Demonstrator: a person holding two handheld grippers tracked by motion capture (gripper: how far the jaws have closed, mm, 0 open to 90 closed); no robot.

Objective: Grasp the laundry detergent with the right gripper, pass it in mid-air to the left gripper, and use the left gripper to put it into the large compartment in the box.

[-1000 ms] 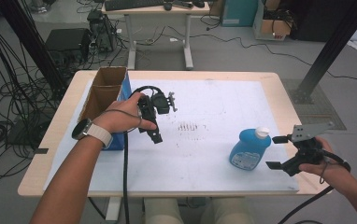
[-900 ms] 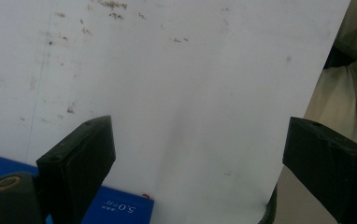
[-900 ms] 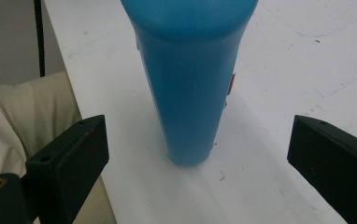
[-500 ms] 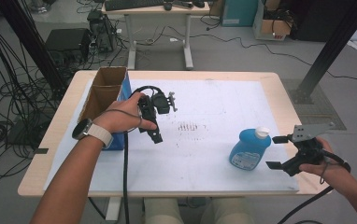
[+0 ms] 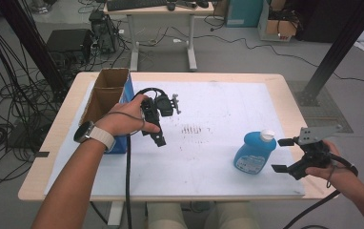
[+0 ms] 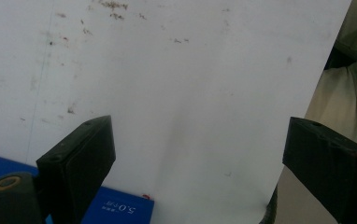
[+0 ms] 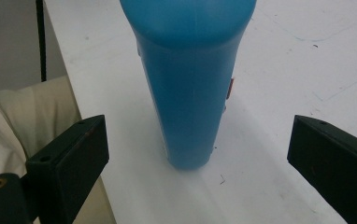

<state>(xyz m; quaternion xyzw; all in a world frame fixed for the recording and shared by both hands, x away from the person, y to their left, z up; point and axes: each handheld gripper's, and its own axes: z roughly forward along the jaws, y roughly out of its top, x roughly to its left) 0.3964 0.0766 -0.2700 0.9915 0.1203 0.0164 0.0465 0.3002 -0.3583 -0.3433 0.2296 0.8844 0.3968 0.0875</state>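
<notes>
On the right half of the desk [image 5: 285, 95], a blue bottle [image 5: 254, 151] with a white cap stands upright on the white sheet [image 5: 218, 157] that covers most of the desktop. The right gripper [image 5: 281, 155] is held just to the right of the bottle, near the front right corner of the desk, with its jaws spread wide and pointing toward the bottle. From the right gripper view, the bottle [image 7: 190, 79] stands centred between the two black jaws but farther along, not touching either of them; its base rests on the white surface close to the front edge. The left gripper [image 5: 157, 125] is held above the left half of the desk, just beside a blue-sided cardboard box [image 5: 105, 98] that stands open at the top along the left edge. The left hand [image 5: 125, 119] wraps around the gripper body, and a watch with a pale strap sits on that wrist. In the left gripper view, the jaws are spread wide with nothing between them, over the bare white sheet [image 6: 176, 93], and a corner of the blue box [image 6: 116, 207] with printed lettering appears at the lower left. Both grippers are well apart from each other, with a patch of dark scuff marks [image 5: 192, 129] on the sheet between them.
</notes>
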